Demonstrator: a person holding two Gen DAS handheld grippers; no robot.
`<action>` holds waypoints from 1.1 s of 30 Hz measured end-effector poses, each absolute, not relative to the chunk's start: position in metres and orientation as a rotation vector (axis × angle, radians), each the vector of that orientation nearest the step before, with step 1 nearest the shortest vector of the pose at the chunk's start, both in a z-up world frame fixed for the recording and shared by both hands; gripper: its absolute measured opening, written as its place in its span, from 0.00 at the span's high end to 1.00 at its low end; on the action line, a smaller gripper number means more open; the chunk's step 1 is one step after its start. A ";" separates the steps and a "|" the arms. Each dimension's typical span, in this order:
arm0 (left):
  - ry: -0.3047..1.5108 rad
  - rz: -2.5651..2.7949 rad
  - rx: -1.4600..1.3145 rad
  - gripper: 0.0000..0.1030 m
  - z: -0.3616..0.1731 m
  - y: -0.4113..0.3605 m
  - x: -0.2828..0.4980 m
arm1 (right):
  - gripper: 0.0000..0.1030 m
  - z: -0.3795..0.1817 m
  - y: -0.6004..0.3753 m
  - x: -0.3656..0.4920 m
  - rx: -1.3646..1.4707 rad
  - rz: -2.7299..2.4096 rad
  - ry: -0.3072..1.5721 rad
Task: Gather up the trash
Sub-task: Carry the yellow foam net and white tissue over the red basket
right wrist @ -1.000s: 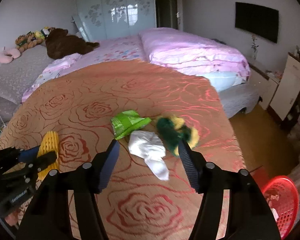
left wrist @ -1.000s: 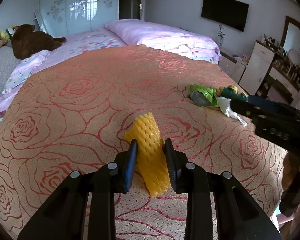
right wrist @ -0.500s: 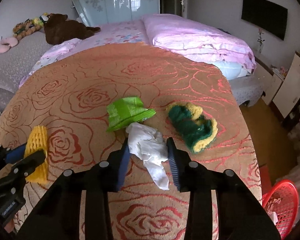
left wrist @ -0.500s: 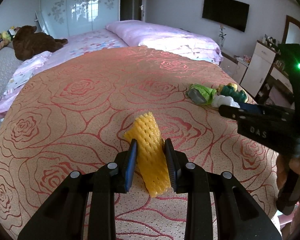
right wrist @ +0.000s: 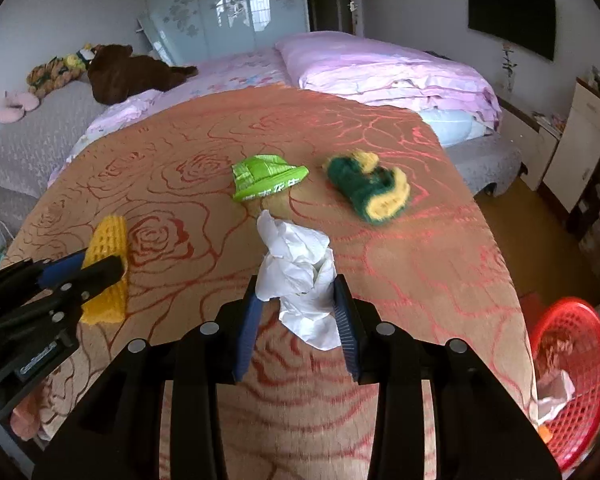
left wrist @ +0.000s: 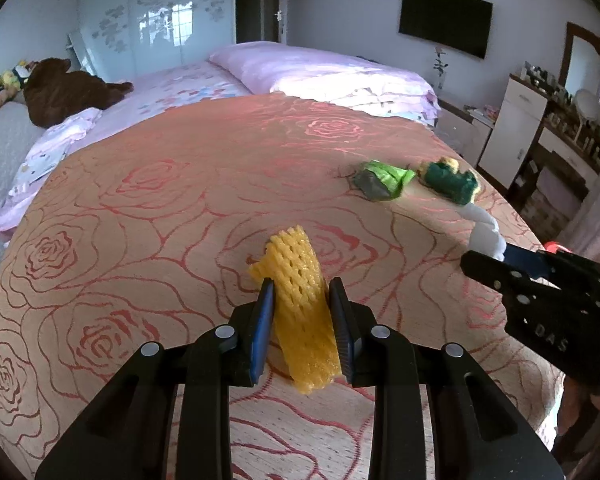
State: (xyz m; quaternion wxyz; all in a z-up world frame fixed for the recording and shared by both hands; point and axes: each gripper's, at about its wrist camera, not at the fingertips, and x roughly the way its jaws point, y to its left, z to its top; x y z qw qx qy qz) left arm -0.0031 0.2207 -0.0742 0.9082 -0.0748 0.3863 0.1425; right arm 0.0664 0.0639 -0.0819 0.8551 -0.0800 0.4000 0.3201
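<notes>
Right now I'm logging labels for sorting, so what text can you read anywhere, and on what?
"DAS": on the black right gripper body, left wrist view.
White characters on the crumpled green plastic wrapper: too blurred to read.
Small label on the black left gripper body: too small to read.

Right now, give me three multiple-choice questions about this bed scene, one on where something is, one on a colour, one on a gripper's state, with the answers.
1. Where is the red basket?
A. on the bed
B. on the floor beside the bed
C. on the dresser

2. What colour is the foam net in the left gripper?
A. yellow
B. white
C. green

3. What is the right gripper doing?
A. hanging open over the green wrapper
B. shut on nothing
C. shut on the white tissue

Answers: 1 B, it stands off the bedspread's edge; 2 A, yellow mesh sits between the pads; 3 C, both pads press the tissue.
</notes>
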 end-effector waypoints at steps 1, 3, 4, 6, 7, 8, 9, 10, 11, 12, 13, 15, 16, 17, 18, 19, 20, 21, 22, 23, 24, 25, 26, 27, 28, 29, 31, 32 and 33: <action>0.797 0.290 -0.151 0.74 -0.074 0.218 -0.003 | 0.66 -0.081 0.061 0.063 -0.166 0.670 0.834; 0.797 0.282 -0.141 0.74 -0.073 0.214 -0.005 | 0.66 -0.077 0.056 0.056 -0.156 0.667 0.820; 0.795 0.278 -0.137 0.74 -0.072 0.211 -0.005 | 0.66 -0.075 0.053 0.054 -0.149 0.667 0.815; 0.790 0.271 -0.128 0.74 -0.070 0.207 -0.007 | 0.67 -0.071 0.046 0.050 -0.130 0.665 0.805; 0.786 0.268 -0.124 0.74 -0.068 0.205 -0.008 | 0.67 -0.069 0.044 0.048 -0.123 0.663 0.800; 0.783 0.266 -0.122 0.74 -0.067 0.203 -0.009 | 0.67 -0.068 0.041 0.048 -0.119 0.660 0.796; 0.778 0.263 -0.119 0.74 -0.065 0.202 -0.010 | 0.67 -0.066 0.038 0.047 -0.111 0.659 0.792; 0.775 0.263 -0.117 0.74 -0.064 0.200 -0.011 | 0.67 -0.064 0.036 0.045 -0.106 0.657 0.788; 0.769 0.262 -0.114 0.74 -0.062 0.198 -0.012 | 0.67 -0.063 0.034 0.045 -0.101 0.654 0.785; 0.763 0.260 -0.113 0.74 -0.060 0.197 -0.013 | 0.67 -0.061 0.031 0.043 -0.097 0.650 0.780; 0.760 0.259 -0.112 0.74 -0.059 0.196 -0.014 | 0.67 -0.059 0.029 0.042 -0.092 0.648 0.775; 0.751 0.255 -0.111 0.74 -0.055 0.193 -0.016 | 0.67 -0.056 0.026 0.039 -0.087 0.648 0.768; 0.748 0.253 -0.112 0.74 -0.054 0.193 -0.017 | 0.67 -0.054 0.024 0.038 -0.086 0.648 0.765; 0.743 0.250 -0.112 0.74 -0.052 0.192 -0.018 | 0.67 -0.053 0.023 0.036 -0.085 0.647 0.761; 0.739 0.248 -0.112 0.74 -0.050 0.191 -0.018 | 0.67 -0.052 0.021 0.035 -0.082 0.648 0.758; 0.735 0.245 -0.113 0.74 -0.049 0.190 -0.019 | 0.67 -0.050 0.020 0.034 -0.080 0.649 0.755; 0.731 0.243 -0.113 0.74 -0.047 0.189 -0.020 | 0.67 -0.049 0.019 0.033 -0.078 0.649 0.752; 0.727 0.240 -0.114 0.74 -0.045 0.188 -0.021 | 0.67 -0.047 0.017 0.032 -0.075 0.650 0.749; 0.724 0.238 -0.113 0.74 -0.043 0.187 -0.022 | 0.67 -0.046 0.016 0.032 -0.072 0.650 0.746; 0.721 0.236 -0.112 0.74 -0.042 0.186 -0.022 | 0.67 -0.045 0.015 0.030 -0.067 0.649 0.742; 0.718 0.233 -0.111 0.75 -0.040 0.184 -0.023 | 0.67 -0.043 0.013 0.030 -0.064 0.647 0.740; 0.716 0.231 -0.110 0.74 -0.039 0.183 -0.024 | 0.67 -0.043 0.011 0.030 -0.060 0.645 0.738; 0.713 0.228 -0.110 0.74 -0.037 0.182 -0.025 | 0.67 -0.042 0.010 0.030 -0.056 0.643 0.737; 0.711 0.225 -0.109 0.74 -0.036 0.180 -0.025 | 0.67 -0.041 0.007 0.029 -0.051 0.639 0.735; 0.709 0.223 -0.108 0.74 -0.035 0.179 -0.027 | 0.67 -0.041 0.004 0.029 -0.048 0.635 0.734; 0.708 0.219 -0.106 0.74 -0.034 0.177 -0.028 | 0.67 -0.040 0.002 0.029 -0.044 0.631 0.734; 0.707 0.214 -0.106 0.74 -0.032 0.174 -0.029 | 0.67 -0.040 -0.003 0.029 -0.034 0.622 0.734; 0.706 0.210 -0.106 0.75 -0.031 0.173 -0.029 | 0.67 -0.039 -0.006 0.030 -0.030 0.618 0.734; 0.706 0.207 -0.105 0.74 -0.030 0.171 -0.029 | 0.67 -0.039 -0.010 0.030 -0.025 0.613 0.734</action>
